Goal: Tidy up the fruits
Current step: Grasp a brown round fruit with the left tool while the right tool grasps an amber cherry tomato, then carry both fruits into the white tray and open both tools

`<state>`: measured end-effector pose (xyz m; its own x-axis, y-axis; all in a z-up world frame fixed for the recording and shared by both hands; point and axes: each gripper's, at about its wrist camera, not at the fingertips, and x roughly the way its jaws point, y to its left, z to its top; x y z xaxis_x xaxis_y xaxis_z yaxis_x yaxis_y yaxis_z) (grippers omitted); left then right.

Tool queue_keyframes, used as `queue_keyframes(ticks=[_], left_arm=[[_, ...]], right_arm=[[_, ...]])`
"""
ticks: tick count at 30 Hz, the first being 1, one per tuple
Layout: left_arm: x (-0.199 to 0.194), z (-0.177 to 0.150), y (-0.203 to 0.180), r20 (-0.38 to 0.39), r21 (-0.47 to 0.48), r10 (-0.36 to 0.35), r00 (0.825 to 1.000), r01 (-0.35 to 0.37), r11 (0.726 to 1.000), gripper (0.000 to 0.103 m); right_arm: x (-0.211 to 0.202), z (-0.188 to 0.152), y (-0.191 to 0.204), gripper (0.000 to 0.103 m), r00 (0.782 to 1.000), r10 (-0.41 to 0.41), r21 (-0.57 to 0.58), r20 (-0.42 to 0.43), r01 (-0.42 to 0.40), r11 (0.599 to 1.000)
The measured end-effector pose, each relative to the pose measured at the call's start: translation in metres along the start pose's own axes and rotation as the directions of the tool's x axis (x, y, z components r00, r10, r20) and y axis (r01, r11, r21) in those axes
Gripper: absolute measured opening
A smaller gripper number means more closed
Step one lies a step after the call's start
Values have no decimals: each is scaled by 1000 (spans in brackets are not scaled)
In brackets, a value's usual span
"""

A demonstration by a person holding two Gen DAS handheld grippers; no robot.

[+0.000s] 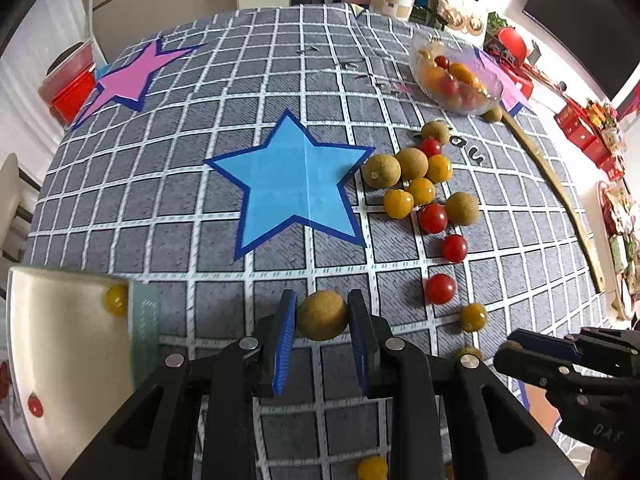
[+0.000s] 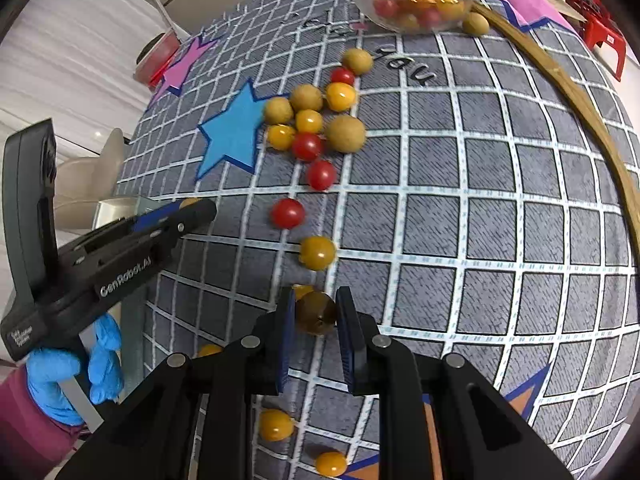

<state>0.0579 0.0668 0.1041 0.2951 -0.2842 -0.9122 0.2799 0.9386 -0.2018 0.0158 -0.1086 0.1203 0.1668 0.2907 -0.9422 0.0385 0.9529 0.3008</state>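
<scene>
My left gripper (image 1: pixel 322 316) is shut on a tan longan (image 1: pixel 322 315), held above the grid cloth near a white tray (image 1: pixel 60 340). The tray holds a yellow tomato (image 1: pixel 116 299) and a red one (image 1: pixel 35 406). My right gripper (image 2: pixel 316 312) is shut on a dark yellow-brown fruit (image 2: pixel 316 313) just above the cloth. A pile of longans, red and yellow cherry tomatoes (image 1: pixel 420 184) lies right of the blue star (image 1: pixel 292 184); the pile also shows in the right wrist view (image 2: pixel 316 124). The left gripper appears at the left of the right wrist view (image 2: pixel 188 210).
A glass bowl (image 1: pixel 496 94) of mixed tomatoes stands at the far right of the table, also seen in the right wrist view (image 2: pixel 400 24). Loose tomatoes trail toward me (image 2: pixel 317 253). A wooden hoop (image 2: pixel 592 120) curves along the right. A pink star (image 1: pixel 132 76) lies far left.
</scene>
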Motion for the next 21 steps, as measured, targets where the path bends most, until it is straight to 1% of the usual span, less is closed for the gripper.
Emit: queue_keyframes(ticks=[7, 10, 13, 17, 21], left_arm=[[-37, -16, 30, 40, -69, 8, 999, -5, 998, 27], [-49, -28, 51, 51, -100, 32, 998, -27, 995, 27], [-60, -44, 78, 55, -136, 71, 996, -63, 989, 27], [-72, -70, 120, 44, -208, 117, 992, -105, 972, 27], [-84, -98, 165, 18, -292, 170, 985, -158, 943, 27]], right_arm=[[-4, 7, 34, 22, 1000, 18, -60, 3, -18, 998], [-2, 7, 56, 22, 999, 34, -99, -1, -34, 994], [2, 7, 82, 22, 999, 51, -144, -10, -52, 988], [13, 9, 122, 22, 997, 77, -208, -31, -81, 975], [28, 11, 167, 22, 993, 103, -272, -62, -116, 955]])
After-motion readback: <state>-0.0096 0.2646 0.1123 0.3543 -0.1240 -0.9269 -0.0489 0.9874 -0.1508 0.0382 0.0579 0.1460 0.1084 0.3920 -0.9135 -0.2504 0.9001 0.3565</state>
